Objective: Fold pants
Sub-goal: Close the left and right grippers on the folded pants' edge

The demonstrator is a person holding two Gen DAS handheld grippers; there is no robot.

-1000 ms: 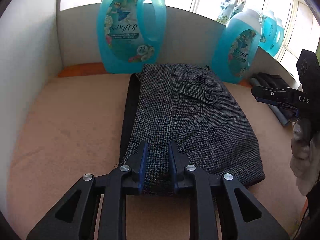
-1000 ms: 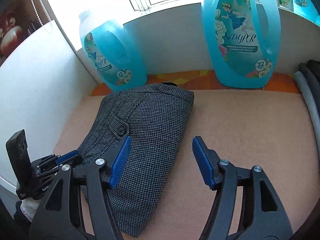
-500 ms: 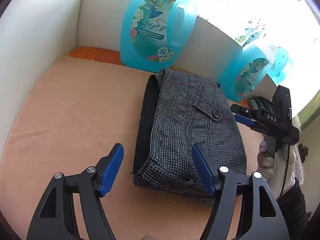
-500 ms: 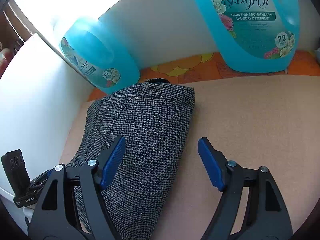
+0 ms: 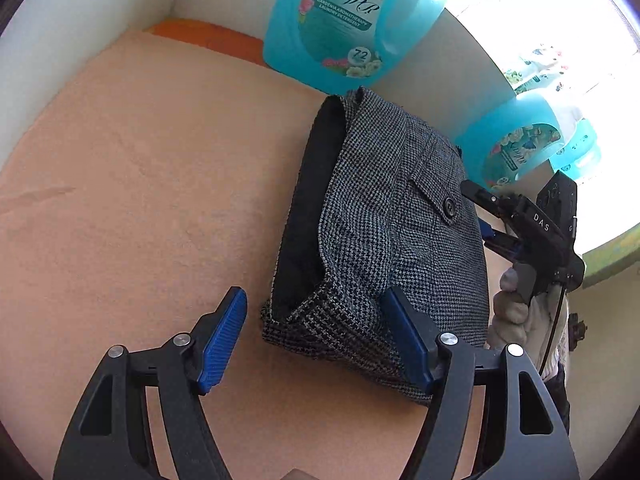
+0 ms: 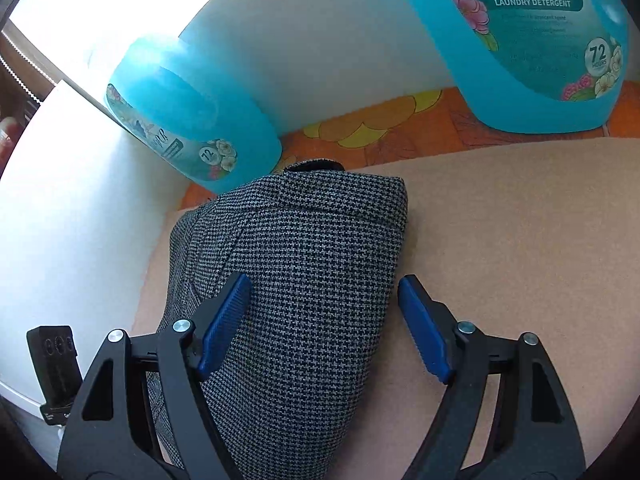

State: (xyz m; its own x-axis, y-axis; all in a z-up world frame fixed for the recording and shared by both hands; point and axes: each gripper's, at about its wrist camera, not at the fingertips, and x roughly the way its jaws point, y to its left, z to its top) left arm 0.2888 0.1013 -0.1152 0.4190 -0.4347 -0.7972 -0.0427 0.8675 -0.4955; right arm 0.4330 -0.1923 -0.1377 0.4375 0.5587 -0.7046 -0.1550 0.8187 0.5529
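Observation:
Grey houndstooth pants (image 5: 384,232) lie folded in a thick bundle on the peach surface (image 5: 152,184), black lining showing along the left side and a buttoned pocket flap on top. My left gripper (image 5: 320,340) is open and empty above the bundle's near corner. My right gripper (image 6: 326,328) is open, its jaws straddling the folded edge of the pants (image 6: 304,264) from above, holding nothing. The right gripper also shows in the left wrist view (image 5: 486,216) at the pants' far right side.
Two blue detergent bottles (image 5: 344,20) (image 5: 516,148) stand at the back against the white wall; they also show in the right wrist view (image 6: 188,120) (image 6: 532,40). An orange patterned cloth (image 6: 380,128) lies under them. White walls enclose the left side.
My left gripper let go of the pants' near edge, opened and pulled back and up. My right gripper moved closer over the folded edge, staying open.

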